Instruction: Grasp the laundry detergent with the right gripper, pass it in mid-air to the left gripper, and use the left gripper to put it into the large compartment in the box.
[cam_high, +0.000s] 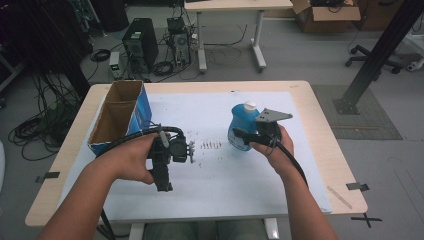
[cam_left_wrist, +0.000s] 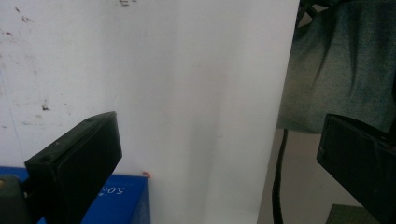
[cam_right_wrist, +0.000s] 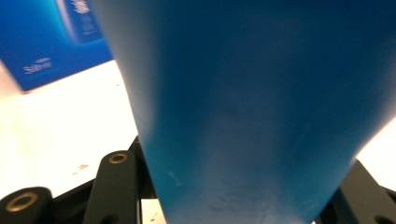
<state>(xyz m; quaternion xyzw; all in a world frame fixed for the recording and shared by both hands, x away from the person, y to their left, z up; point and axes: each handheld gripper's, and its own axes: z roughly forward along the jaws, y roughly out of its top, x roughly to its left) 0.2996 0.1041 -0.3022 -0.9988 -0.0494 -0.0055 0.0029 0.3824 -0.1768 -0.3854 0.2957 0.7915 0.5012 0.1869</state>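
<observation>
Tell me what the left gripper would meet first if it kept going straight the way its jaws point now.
Probably the white table surface. The left gripper has its jaws wide apart with nothing between them, aimed down at the bare sheet near its edge, with the blue cardboard box off to one side. Depth is hard to judge here.

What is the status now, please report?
Right gripper shut on blue bottle. Left gripper open, nothing between jaws. Open cardboard box at table's left, path looks free.

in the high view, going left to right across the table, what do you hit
open cardboard box → left tool → blue bottle → right tool, clamped on the bottle
</observation>
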